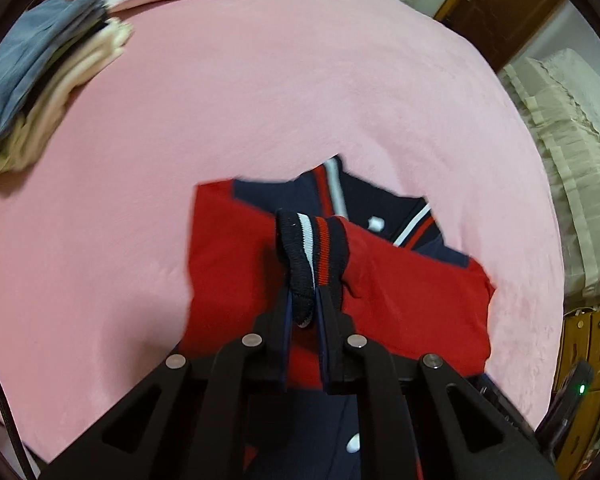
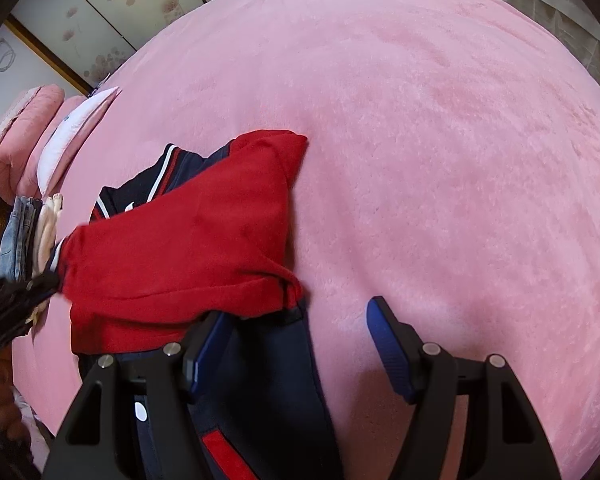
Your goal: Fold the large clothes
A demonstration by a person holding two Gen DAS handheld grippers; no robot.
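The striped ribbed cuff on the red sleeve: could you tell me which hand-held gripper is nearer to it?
Left. The left hand-held gripper is shut on the striped ribbed cuff. The right hand-held gripper is open at the jacket's navy body, off the cuff.

Pink bedspread [image 1: 300, 80] covers the bed. Pink-and-white pillows [image 2: 60, 136] lie at its head. Stacked folded garments [image 1: 40, 80] sit nearby.
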